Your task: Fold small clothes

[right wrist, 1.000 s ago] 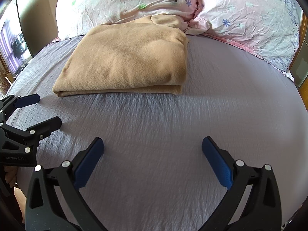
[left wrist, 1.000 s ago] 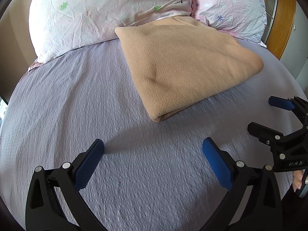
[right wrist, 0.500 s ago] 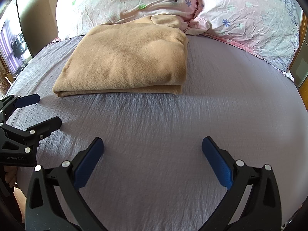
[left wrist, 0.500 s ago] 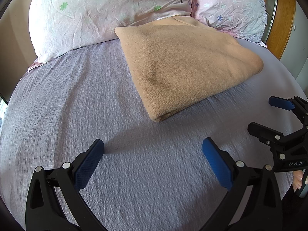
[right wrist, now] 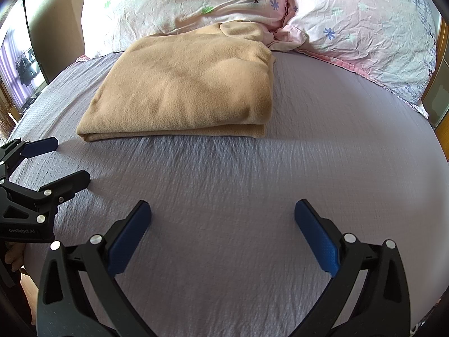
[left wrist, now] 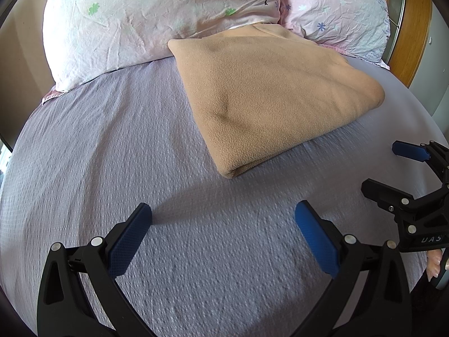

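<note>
A tan fleece cloth lies folded into a thick rectangle on the lilac bedsheet, its far end against the pillows. It also shows in the right wrist view. My left gripper is open and empty, low over the sheet short of the cloth's near corner. My right gripper is open and empty, over bare sheet in front of the cloth. Each gripper shows in the other's view: the right one at the right edge, the left one at the left edge, both open.
Two pink floral pillows lie at the head of the bed behind the cloth. A wooden headboard stands at the far right. The bedsheet stretches to the right of the cloth. A wall and window are at the left.
</note>
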A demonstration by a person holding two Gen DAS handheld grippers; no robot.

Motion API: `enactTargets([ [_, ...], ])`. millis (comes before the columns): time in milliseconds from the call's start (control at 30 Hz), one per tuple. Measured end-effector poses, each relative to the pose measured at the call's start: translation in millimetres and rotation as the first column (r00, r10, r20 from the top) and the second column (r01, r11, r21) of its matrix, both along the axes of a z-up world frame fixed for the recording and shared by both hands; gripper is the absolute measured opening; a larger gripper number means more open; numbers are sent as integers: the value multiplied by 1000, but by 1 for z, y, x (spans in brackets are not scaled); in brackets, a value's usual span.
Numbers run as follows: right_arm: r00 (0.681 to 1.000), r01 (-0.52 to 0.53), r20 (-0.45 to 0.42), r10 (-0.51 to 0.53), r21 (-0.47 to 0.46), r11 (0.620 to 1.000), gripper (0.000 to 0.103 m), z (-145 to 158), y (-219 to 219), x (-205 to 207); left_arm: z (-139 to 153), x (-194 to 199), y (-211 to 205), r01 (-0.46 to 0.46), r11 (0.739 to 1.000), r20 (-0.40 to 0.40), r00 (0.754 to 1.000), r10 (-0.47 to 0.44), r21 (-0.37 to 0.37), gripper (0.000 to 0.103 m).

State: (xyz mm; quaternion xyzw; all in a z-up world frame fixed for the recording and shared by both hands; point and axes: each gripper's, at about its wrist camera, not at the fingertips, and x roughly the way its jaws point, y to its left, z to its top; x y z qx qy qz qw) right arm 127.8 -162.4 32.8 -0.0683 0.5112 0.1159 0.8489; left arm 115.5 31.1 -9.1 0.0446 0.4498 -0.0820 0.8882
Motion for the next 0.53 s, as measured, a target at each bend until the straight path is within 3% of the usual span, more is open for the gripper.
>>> enactTargets([
  [533, 1000, 1, 0, -1, 0, 1000, 101, 0, 0, 1, 0, 0, 0, -3, 1000, 1, 1000, 3, 0, 102],
])
